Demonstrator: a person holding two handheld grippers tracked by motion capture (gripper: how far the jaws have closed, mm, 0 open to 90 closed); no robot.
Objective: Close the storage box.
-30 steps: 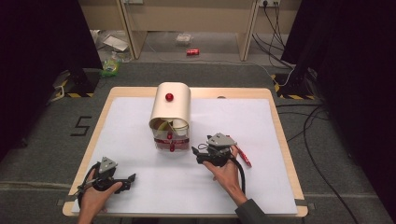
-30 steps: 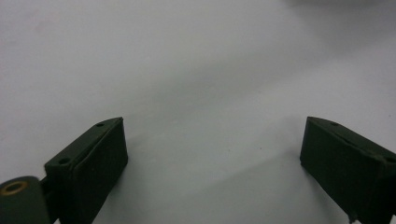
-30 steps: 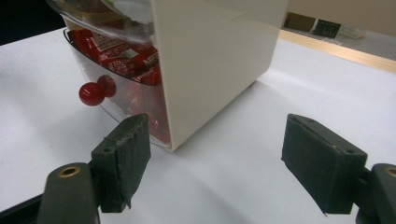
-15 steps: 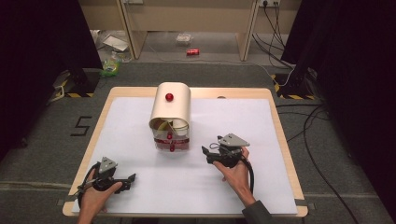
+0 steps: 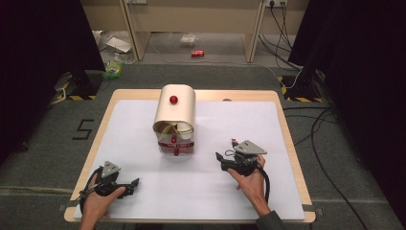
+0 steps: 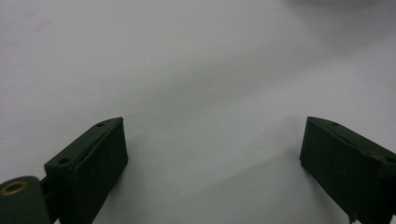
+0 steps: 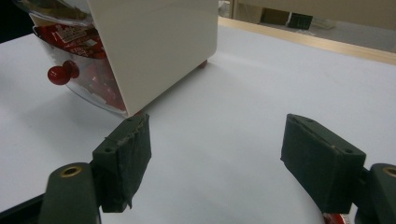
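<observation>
Bread box: a cream bread box (image 5: 175, 111) with a rounded top stands upright mid-worktop, its front facing the person; a red knob (image 5: 173, 99) sits on its top.
Door: the clear door (image 5: 175, 145) with a small red handle (image 7: 60, 73) hangs at the front, low down; whether it is fully dropped open or only part-way I cannot tell from the high view.
Contents: red packets (image 7: 70, 32) show behind the clear front, and something yellowish deeper in.
Right hand-held gripper: the right hand-held gripper (image 5: 224, 160) lies just off the box's front right corner, not touching it, jaws spread wide with nothing between them.
Left hand-held gripper: the left hand-held gripper (image 5: 135, 182) rests near the worktop's front left, well apart from the box, jaws likewise wide and empty over bare white worktop (image 6: 196, 70).
Risk, missed grasp: the handle is small and round; a jaw closing slightly off-centre could skid off it, and the door would swing or snap.
Risk, box shifting: nothing steadies the box, so a push or pull at the door from the right side may slide or twist it on the smooth white sheet.
Risk, corner strike: the near jaw sits close to the box's lower edge; a hasty move toward the handle could clip that corner.
Risk, spill: packets pressed against the front may tumble out if the door is jolted.
</observation>
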